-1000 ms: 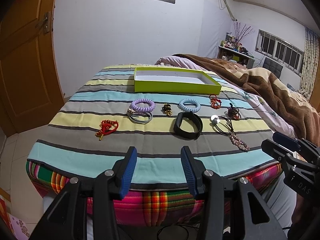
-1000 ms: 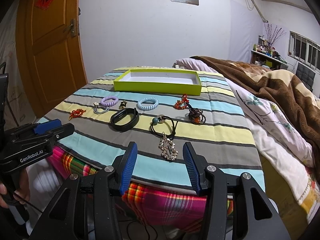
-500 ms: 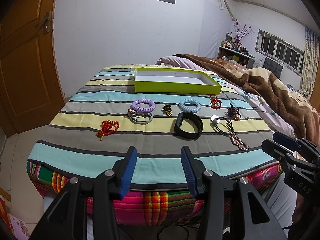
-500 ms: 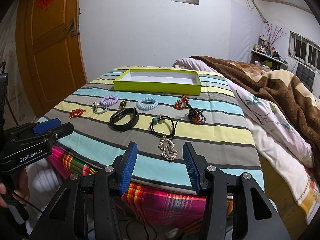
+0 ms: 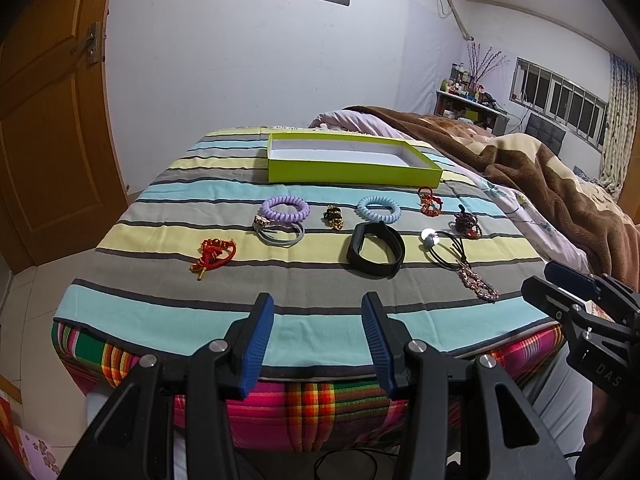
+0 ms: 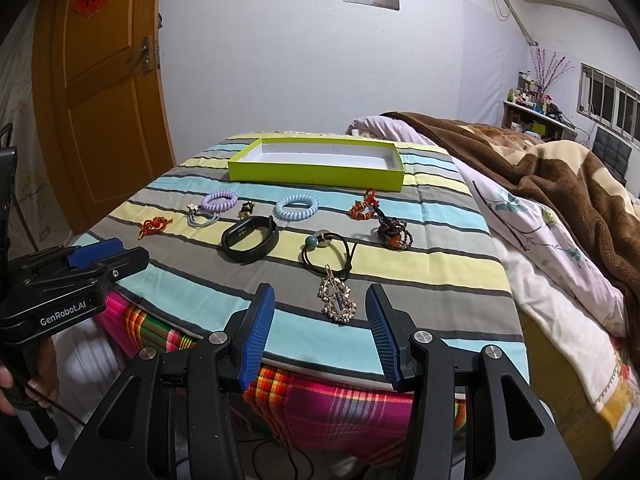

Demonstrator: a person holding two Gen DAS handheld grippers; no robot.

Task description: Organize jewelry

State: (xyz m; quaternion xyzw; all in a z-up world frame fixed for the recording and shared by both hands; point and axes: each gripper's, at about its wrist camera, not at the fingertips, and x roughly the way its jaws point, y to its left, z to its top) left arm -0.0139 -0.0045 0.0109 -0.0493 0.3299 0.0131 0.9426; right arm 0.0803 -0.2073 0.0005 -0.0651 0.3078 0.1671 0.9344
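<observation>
1. Left gripper (image 5: 318, 344): jaws wide apart, holding nothing, hovering off the near edge of the striped cloth (image 5: 168, 312).
2. Red knot charm (image 5: 213, 251): far left of the spread, on the yellow stripe, apart from the rest.
3. Grey hair tie (image 5: 280, 234) with a small charm, touching the purple coil tie (image 5: 286, 209) just behind it.
4. Small gold-black piece (image 5: 334, 217): between the purple coil and the blue coil tie (image 5: 378, 209).
5. Black band (image 5: 375, 249): centre, nearer than the blue coil.
6. Black cord tie (image 6: 326, 254) with a teal bead, right of the band; sparkly clip (image 6: 338, 300) touching its near end.
7. Red-orange bracelet (image 6: 363, 208) and dark bead bracelet (image 6: 394, 232): right side, close together.
8. Green box (image 5: 352, 162): far centre, open, white inside, nothing in it.
9. Right gripper (image 6: 320, 340): jaws wide apart, holding nothing, near edge, the sparkly clip just beyond its fingers.
10. Brown blanket (image 6: 560, 176): far right, on the bed.
</observation>
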